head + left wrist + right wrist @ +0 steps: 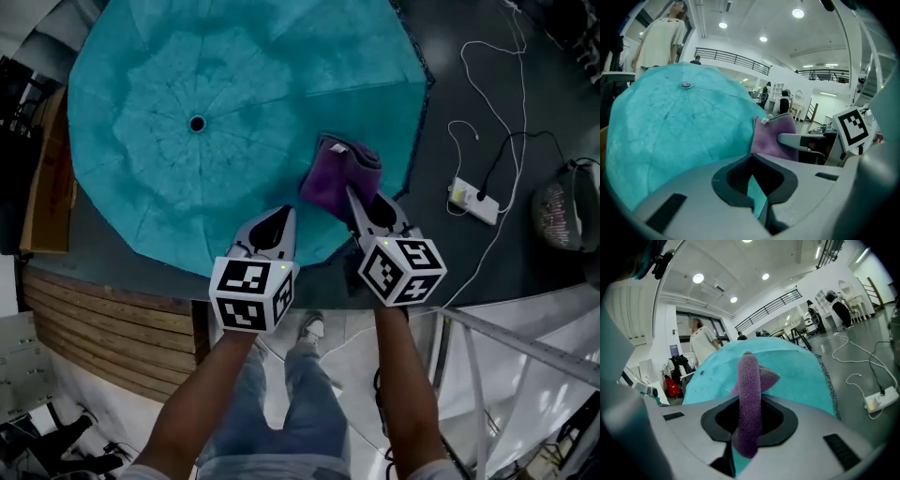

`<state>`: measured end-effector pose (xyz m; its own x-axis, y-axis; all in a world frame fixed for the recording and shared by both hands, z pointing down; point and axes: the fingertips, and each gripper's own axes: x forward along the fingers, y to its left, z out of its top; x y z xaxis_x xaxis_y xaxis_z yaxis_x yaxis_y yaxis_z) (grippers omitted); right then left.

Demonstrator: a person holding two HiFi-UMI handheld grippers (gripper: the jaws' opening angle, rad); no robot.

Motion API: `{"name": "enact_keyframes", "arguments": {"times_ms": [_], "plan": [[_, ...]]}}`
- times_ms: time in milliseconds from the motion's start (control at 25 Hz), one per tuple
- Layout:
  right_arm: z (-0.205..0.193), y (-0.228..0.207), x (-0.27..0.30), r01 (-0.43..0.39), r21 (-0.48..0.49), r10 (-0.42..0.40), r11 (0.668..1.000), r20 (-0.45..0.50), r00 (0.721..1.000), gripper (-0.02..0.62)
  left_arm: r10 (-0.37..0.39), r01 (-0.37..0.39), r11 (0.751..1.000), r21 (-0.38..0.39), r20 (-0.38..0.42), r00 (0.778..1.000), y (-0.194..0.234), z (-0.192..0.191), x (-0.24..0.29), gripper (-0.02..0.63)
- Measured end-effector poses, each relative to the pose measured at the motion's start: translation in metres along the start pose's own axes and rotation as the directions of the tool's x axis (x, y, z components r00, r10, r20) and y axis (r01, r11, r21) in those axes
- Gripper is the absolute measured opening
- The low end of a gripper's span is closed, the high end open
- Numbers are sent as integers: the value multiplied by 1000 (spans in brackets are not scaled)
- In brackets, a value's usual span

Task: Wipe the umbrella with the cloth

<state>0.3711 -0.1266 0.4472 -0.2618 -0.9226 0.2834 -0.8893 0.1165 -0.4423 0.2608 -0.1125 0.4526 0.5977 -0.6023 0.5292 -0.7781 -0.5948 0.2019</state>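
The open teal umbrella point(169, 159) lies canopy-up on a dark surface, filling the left and middle of the head view. Our left hand-held gripper point(279, 221) sits at its near rim, jaws drawn together to a sliver. We cannot tell whether they pinch fabric. Further right, the purple cloth point(339, 173) lies on the canopy, clamped in our right hand-held gripper point(352, 197). We judge the canopy light, thin and springy, so we would steady it by the rim and press softly.
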Motion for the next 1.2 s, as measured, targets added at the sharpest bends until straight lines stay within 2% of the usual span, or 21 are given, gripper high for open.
{"name": "enact_keyframes", "arguments": {"times_ms": [240, 520, 880, 1040, 1200], "plan": [[-9, -68, -7, 62, 41, -62, 997, 0, 998, 77, -51, 51, 998, 40, -22, 998, -35, -1, 38, 5], [-38, -152, -4, 163, 61, -160, 985, -60, 985, 77, -94, 97, 994, 56, -62, 994, -60, -11, 77, 6], [-77, -244, -11, 316, 18, -309, 948, -168, 936, 77, -117, 124, 989, 77, -80, 990, -74, -22, 96, 6], [-80, -253, -25, 368, 0, -361, 930, -191, 913, 77, -109, 116, 991, 70, -87, 990, -69, -29, 89, 6], [-65, -218, -36, 328, -24, -327, 945, -158, 932, 77, -89, 94, 994, 62, -84, 993, -55, -35, 72, 6]]}}
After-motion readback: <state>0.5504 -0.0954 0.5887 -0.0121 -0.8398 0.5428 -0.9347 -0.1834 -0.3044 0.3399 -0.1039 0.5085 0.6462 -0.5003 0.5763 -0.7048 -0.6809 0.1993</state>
